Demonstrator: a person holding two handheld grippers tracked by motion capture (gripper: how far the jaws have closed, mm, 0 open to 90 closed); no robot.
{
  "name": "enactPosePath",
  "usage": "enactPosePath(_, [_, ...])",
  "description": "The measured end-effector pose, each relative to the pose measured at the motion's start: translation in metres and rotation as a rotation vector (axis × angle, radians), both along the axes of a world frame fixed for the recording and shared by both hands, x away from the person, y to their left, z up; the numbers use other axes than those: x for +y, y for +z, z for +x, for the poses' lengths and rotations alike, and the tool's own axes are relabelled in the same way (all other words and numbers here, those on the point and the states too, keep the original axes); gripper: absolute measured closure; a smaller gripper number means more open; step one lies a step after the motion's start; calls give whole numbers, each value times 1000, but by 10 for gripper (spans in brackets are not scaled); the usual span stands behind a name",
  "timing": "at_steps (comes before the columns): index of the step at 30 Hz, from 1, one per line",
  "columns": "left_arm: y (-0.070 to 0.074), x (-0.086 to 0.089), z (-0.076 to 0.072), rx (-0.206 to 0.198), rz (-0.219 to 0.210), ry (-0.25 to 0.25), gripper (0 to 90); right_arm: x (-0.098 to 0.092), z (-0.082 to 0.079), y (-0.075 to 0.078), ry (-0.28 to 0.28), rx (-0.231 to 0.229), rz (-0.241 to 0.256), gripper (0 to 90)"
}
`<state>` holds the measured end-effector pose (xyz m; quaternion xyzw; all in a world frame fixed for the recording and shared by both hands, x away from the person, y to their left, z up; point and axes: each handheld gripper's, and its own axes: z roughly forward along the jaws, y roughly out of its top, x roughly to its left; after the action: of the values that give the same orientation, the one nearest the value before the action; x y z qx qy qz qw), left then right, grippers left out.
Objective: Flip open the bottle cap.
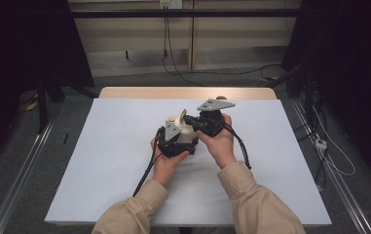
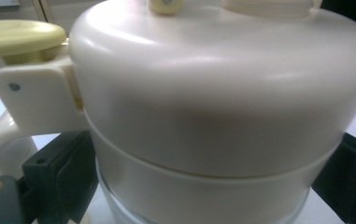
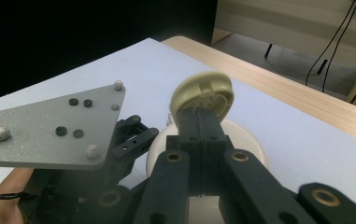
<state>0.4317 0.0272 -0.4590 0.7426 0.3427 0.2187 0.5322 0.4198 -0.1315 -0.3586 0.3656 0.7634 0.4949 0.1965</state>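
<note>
Left gripper [image 1: 173, 139]: jaws straddle cream plastic jug body [image 2: 213, 116], pressed on its 2 sides. Right gripper [image 3: 203, 135]: jaws pinch pale-yellow flip lid [image 3: 203, 95] from behind, lid edge-up above jug.

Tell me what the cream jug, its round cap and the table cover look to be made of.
Jug: likely moulded plastic, smooth and glossy, with soft highlights; the lowest band looks clear, perhaps glass or clear plastic.
Round cap: pale yellow plastic, duller, with moulded ridges, pinched in the right claw.
Table cover: matte white sheet, paper or thin plastic; I cannot tell which.
</note>
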Motion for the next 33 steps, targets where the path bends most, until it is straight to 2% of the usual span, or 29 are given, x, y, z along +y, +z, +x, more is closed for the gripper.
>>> enactPosePath(33, [0, 0, 0, -3, 6, 0, 47, 5, 4, 0, 4, -3, -9, 900])
